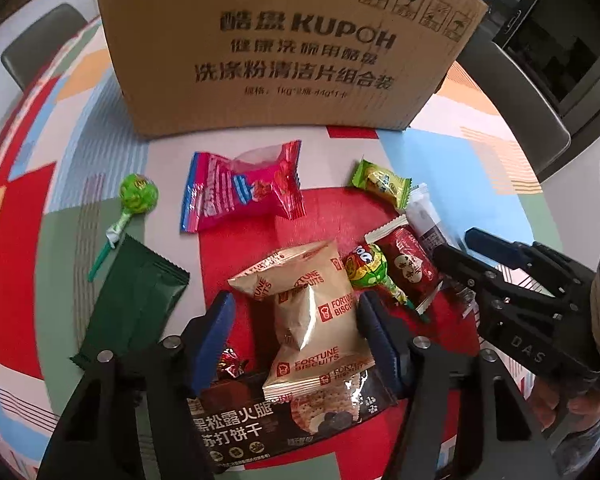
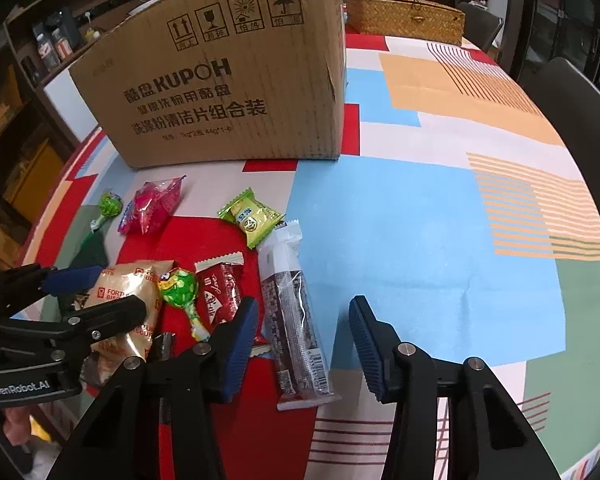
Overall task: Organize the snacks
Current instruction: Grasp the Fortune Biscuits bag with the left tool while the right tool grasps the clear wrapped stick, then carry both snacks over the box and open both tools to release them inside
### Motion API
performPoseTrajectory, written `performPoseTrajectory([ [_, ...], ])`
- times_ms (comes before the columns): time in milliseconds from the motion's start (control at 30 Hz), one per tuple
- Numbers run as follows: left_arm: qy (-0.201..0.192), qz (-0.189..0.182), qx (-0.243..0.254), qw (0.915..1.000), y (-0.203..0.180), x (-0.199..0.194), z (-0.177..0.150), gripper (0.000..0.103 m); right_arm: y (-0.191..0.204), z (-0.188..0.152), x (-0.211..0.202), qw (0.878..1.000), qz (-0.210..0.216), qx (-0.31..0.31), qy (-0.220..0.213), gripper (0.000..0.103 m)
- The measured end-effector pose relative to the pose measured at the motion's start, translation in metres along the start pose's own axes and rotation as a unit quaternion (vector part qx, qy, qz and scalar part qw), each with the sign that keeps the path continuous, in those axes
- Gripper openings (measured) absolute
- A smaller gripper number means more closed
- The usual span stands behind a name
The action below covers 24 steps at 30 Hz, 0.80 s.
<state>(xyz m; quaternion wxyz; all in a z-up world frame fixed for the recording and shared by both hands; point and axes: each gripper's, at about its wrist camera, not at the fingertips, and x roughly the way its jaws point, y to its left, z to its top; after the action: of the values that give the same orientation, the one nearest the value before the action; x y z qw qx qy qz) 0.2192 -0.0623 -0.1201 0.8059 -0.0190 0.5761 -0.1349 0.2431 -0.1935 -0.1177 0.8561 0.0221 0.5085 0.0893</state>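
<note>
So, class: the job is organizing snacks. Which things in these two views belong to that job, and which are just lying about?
Part of the job:
- Fortune Biscuits packets, between the left gripper pads
- long dark snack bar, between the right gripper pads
- two green lollipops
- pink packet
- cardboard box

Lying about:
- wicker basket
- chair

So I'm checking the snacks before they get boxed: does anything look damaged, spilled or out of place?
Nothing looks torn or spilled. The snacks just lie scattered and overlapping: two beige Fortune Biscuits packets sit piled on the black cracker packet, and a green lollipop rests on the red candy wrapper. The brown cardboard box has a creased corner.
</note>
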Motion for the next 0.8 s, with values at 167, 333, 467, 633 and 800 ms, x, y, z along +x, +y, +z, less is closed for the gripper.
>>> performPoseTrajectory([
  [167,-0.001,-0.013,-0.003,0.9999,0.002,0.004,0.003,0.052,0.003,0.001,0.007,1.000,-0.002,-0.003,0.013,0.041],
  [333,-0.002,-0.024,-0.005,0.9997,0.006,0.008,0.004,0.042,0.006,0.002,0.010,1.000,-0.009,-0.008,0.012,0.037],
  [467,-0.009,-0.023,0.000,0.9997,0.007,0.007,0.003,0.039,0.009,0.004,0.012,1.000,-0.022,-0.016,0.009,0.025],
  [633,-0.027,-0.023,0.010,0.9993,0.005,-0.002,0.002,0.038,0.007,0.006,0.010,1.000,-0.023,-0.007,0.008,0.020],
  [800,-0.051,-0.022,0.017,0.9983,0.000,-0.017,0.001,0.038,0.011,0.006,-0.005,1.000,-0.027,-0.008,-0.006,0.020],
])
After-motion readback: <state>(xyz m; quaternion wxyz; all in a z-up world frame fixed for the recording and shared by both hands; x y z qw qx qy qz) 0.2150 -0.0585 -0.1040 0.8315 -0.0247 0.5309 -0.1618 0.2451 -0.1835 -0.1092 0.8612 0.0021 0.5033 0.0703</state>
